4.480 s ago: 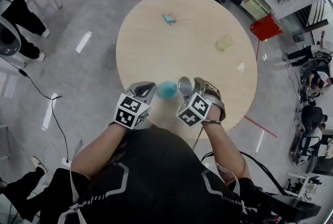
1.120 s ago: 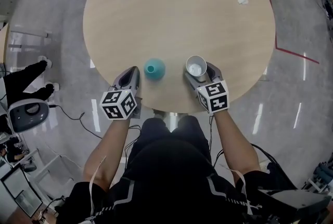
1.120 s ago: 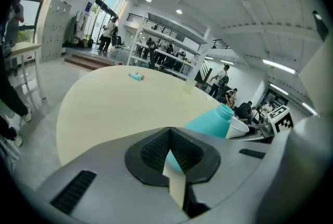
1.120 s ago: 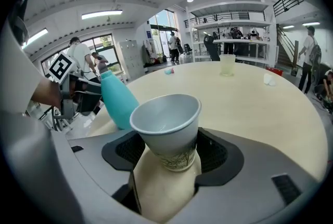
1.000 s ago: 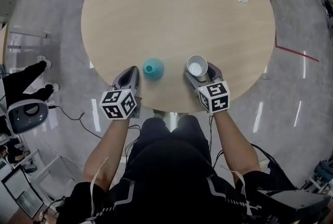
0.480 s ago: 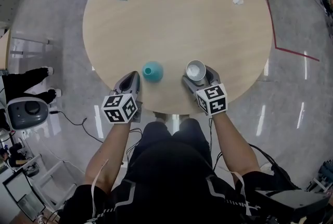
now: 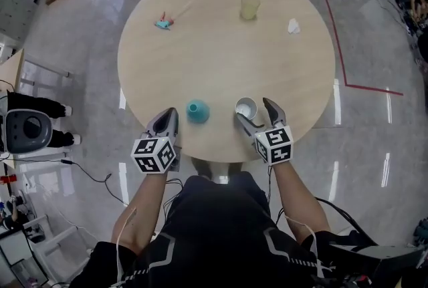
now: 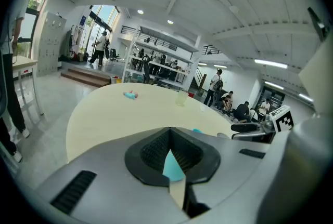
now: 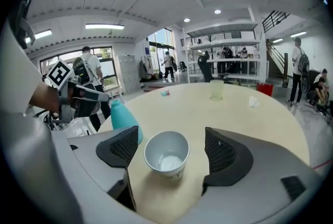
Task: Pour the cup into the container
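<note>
Head view: a round pale wooden counter [image 7: 221,53] fills the middle. Near its front edge stands the teal container [image 7: 197,110], upright, narrow neck on top. The white cup [image 7: 245,107] stands upright well to its right, apart from it. The left hand-held gripper [image 7: 165,123] points at the counter edge just left of the container, jaws pressed together and holding nothing. The right hand-held gripper [image 7: 253,112] has one jaw on either side of the cup. Far across the counter stand a yellowish cup [image 7: 249,7], a white scrap [image 7: 293,27] and a small teal object [image 7: 163,23], all well apart

Left gripper view: the left hand-held gripper [image 8: 171,158] has its pads together, with only a sliver of teal showing through the notch between them. The right hand-held gripper [image 8: 254,131] shows at the right over the counter

Right gripper view: the jaws of the right hand-held gripper [image 9: 171,150] are opening, spread wide. The cup [image 9: 166,154] stands on the counter between them, with a gap to each pad; a little white matter lies in its bottom. The container [image 9: 124,121] stands just beyond the left jaw, and the left hand-held gripper [image 9: 78,99] shows behind it
</note>
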Motion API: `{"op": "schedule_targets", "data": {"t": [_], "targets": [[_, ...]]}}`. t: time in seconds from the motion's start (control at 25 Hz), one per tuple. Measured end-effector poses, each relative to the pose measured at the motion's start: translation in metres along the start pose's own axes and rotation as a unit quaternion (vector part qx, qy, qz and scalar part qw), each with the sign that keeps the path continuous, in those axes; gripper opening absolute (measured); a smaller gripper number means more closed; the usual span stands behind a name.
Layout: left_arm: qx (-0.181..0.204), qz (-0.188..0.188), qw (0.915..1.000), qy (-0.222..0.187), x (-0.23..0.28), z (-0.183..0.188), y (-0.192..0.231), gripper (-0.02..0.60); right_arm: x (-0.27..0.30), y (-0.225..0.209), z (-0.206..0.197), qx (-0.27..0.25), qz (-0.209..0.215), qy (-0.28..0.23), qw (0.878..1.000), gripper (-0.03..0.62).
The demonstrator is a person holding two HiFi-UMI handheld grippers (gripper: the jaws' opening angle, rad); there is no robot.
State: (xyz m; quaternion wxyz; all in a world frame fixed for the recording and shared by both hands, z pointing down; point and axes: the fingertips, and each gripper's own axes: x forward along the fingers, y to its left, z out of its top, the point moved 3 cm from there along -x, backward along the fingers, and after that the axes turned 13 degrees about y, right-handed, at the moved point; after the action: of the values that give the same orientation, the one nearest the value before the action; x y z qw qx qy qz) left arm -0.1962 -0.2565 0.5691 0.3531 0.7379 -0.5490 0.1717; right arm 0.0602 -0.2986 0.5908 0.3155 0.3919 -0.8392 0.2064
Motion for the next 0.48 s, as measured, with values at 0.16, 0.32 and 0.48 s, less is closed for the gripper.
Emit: {"op": "schedule_targets", "data": {"t": [0.16,0.32,0.48], "targets": [[0.023,-0.025,0.9988,-0.034,-0.018,0.026,-0.025,0.001,-0.035,0.005,0.041,-0.013,0.001,-0.058,0.998,0.368],[0.050,-0.083,0.9929,-0.068,-0.037,0.056,-0.062,0.000,-0.067,0.006,0.082,-0.010,0.003,-0.110,0.994,0.193],[0.090,-0.097,0.9885,-0.073,-0.057,0.063,-0.089,0.000,-0.094,0.018,0.094,-0.005,0.011,-0.133,0.991,0.054]]}}
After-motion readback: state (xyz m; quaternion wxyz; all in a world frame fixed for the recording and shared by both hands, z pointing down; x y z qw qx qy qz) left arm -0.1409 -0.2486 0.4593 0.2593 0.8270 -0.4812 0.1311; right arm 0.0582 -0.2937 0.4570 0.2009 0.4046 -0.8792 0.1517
